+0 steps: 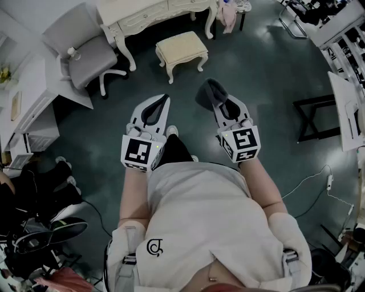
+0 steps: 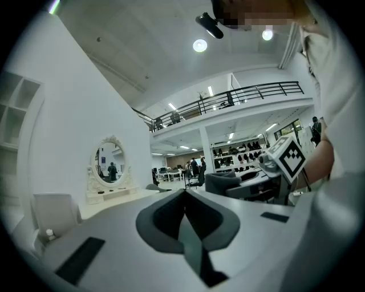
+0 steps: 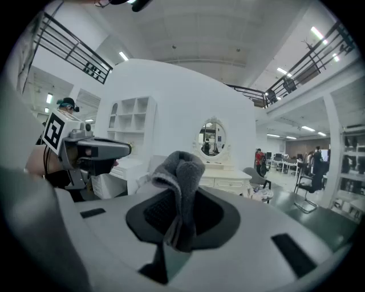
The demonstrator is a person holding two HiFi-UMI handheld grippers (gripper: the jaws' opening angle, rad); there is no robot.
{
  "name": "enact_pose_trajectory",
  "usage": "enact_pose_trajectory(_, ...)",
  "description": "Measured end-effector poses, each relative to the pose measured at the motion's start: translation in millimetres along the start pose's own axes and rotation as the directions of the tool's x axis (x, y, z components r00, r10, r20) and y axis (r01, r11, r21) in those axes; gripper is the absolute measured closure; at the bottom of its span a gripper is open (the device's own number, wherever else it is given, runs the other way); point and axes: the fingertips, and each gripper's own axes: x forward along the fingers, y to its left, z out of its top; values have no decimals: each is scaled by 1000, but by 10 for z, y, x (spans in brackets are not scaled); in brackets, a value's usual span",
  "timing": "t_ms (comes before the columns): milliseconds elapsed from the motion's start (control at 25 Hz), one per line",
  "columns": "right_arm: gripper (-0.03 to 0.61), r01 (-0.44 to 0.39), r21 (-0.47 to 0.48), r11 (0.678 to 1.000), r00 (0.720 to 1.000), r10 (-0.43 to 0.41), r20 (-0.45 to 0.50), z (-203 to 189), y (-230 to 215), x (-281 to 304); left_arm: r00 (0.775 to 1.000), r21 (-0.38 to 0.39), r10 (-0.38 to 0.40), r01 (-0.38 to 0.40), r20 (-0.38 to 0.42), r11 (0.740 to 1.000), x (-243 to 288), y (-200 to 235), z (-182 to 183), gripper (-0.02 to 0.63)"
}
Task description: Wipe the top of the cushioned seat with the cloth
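A cream cushioned stool [image 1: 181,50] stands on the dark floor ahead of me, in front of the white dressing table [image 1: 145,16]. My right gripper [image 1: 215,98] is shut on a grey cloth [image 1: 209,91], which bunches up out of its jaws [image 3: 179,171]. My left gripper [image 1: 161,104] is shut with nothing in it; its jaws meet in the left gripper view [image 2: 185,214]. Both grippers are held at waist height, well short of the stool and above the floor.
A grey office chair [image 1: 85,54] stands left of the stool beside a white desk [image 1: 34,91]. A black folding stand [image 1: 316,117] is at the right. Cables [image 1: 319,182] trail on the floor at right; bags and clutter [image 1: 40,228] lie at lower left.
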Motion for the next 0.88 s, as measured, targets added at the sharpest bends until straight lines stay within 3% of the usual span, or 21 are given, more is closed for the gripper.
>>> enact_pose_trajectory(680,506,-5,-26,1000,999,4,-37,-131,-146,29,1000,-47,-3,3,-8,999,157,-85,-77,601)
enact_pose_trajectory(880,505,31,37,999,997,-29,-66,-277,-377,168,999,-83,-7,3,-46,997,392,-9,-247,601)
